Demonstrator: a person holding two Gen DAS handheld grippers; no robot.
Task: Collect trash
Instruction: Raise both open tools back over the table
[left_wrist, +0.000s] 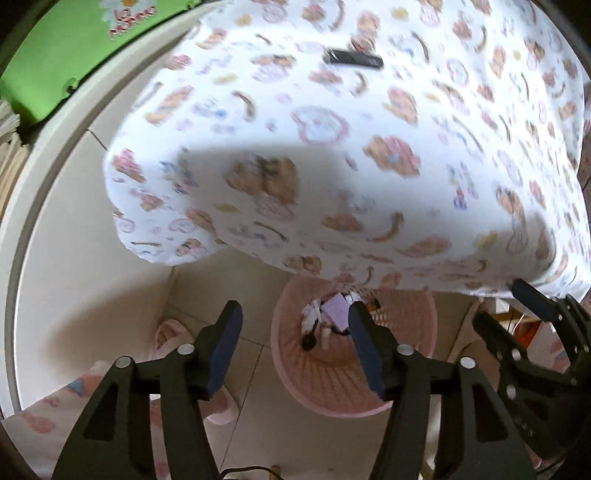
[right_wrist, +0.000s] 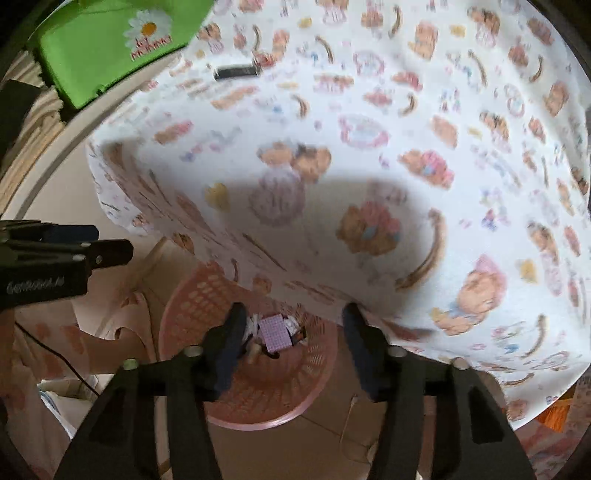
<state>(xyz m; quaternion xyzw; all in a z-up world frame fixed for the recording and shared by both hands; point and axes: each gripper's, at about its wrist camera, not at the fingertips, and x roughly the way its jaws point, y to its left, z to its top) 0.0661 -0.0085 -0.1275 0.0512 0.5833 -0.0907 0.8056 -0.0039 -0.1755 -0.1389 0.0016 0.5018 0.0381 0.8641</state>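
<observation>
A matt printed cloth (right_wrist: 369, 122) covers the table, the pink basket (left_wrist: 332, 380) below looks like slotted, faintly glossy plastic holding crumpled paper scraps (right_wrist: 275, 330), and the floor tiles (left_wrist: 255, 369) look smooth and pale.

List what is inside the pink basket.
The pink basket holds a lilac checked packet, white crumpled scraps and dark bits. Anything beneath them is covered, and the tablecloth hides its far rim.
</observation>
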